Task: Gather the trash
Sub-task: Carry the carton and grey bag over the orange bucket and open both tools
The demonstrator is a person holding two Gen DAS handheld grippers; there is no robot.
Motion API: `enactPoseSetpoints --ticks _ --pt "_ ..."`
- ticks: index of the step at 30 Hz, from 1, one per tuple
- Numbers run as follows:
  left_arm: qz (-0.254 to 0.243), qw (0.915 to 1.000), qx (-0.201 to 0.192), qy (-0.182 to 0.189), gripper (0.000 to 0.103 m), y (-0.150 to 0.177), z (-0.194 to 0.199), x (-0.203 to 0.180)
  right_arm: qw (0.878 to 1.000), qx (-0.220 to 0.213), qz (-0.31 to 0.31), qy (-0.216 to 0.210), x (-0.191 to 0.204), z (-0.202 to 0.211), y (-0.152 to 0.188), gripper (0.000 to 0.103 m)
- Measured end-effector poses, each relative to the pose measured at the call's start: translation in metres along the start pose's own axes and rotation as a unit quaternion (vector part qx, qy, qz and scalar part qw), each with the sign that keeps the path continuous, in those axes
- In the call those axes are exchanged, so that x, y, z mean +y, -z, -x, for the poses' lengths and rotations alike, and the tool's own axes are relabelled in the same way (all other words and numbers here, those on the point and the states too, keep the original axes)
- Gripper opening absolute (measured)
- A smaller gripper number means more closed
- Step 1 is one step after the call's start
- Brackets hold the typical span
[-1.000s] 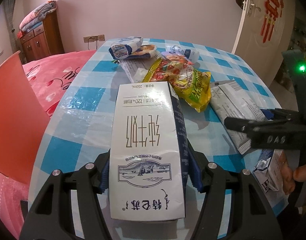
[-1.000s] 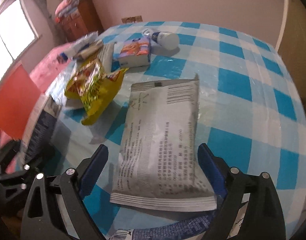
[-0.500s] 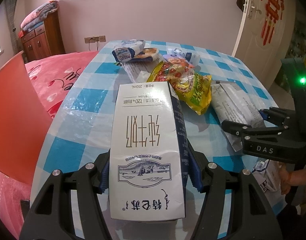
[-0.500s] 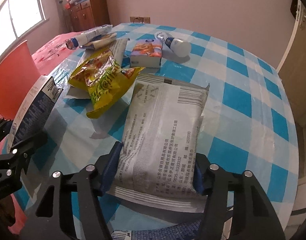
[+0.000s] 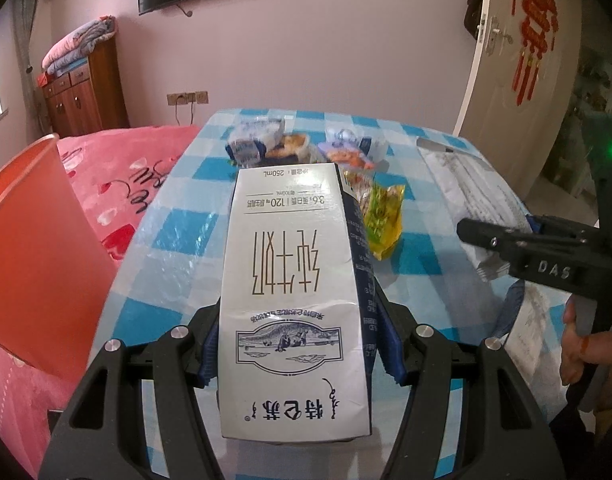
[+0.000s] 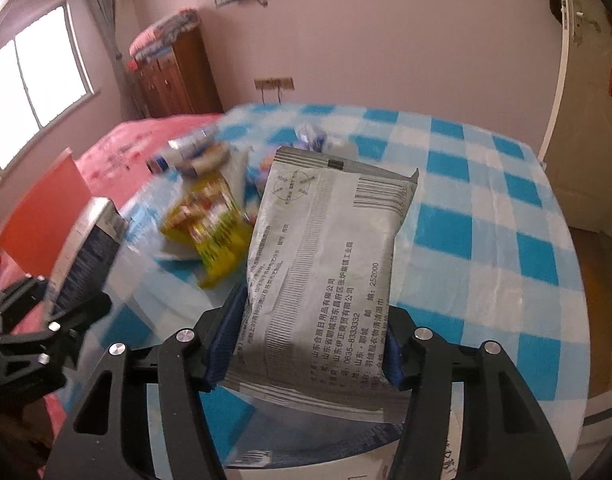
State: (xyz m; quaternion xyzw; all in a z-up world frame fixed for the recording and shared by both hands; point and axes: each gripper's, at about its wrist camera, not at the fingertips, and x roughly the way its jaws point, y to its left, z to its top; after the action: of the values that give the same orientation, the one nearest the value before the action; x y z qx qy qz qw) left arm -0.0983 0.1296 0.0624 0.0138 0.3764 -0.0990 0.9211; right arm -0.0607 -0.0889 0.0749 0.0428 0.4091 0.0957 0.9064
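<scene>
A white milk carton with blue sides is clamped between the pads of my left gripper, held above the blue-checked table. A flat grey printed pouch sits between the blue pads of my right gripper, whose jaws are closing on it; the pouch is lifted off the cloth and tilts up. In the left wrist view the right gripper carries that pouch at the right. The right wrist view shows the carton at the far left.
A yellow snack bag lies mid-table, with several wrappers and a small bottle behind it. An orange-red panel and a pink bed stand left of the table. Another printed packet lies under the right gripper.
The right gripper's jaws came in from wide apart onto the grey pouch and lifted it off the table. Both grippers rose, and the carton stayed clamped in the left one.
</scene>
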Motion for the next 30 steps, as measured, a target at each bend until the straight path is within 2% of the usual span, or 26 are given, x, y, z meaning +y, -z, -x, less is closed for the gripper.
enactPoseSetpoints --ticks 8,12,15,21,24,30 --pt "0.010 0.9990 -0.044 -0.002 0.063 -0.020 0.039 0.016 0.998 -0.032 0.021 -0.058 0.036 0.033 -0.033 0.059" --pt "0.021 0.9974 -0.066 -0.018 0.063 -0.029 0.059 0.033 0.994 -0.035 0.042 -0.094 0.066 0.040 -0.052 0.059" --pt "0.037 0.9949 -0.084 -0.041 0.063 -0.035 0.077 0.054 0.990 -0.039 0.062 -0.123 0.092 0.044 -0.067 0.059" --pt "0.070 0.9857 -0.107 -0.110 0.063 -0.041 0.106 0.111 0.975 -0.038 0.107 -0.190 0.160 0.046 -0.098 0.060" --pt "0.090 0.9781 -0.112 -0.150 0.063 -0.042 0.116 0.143 0.966 -0.036 0.135 -0.219 0.199 0.041 -0.111 0.060" --pt "0.126 0.9653 -0.106 -0.203 0.063 -0.040 0.120 0.195 0.947 -0.025 0.179 -0.267 0.276 0.016 -0.132 0.060"
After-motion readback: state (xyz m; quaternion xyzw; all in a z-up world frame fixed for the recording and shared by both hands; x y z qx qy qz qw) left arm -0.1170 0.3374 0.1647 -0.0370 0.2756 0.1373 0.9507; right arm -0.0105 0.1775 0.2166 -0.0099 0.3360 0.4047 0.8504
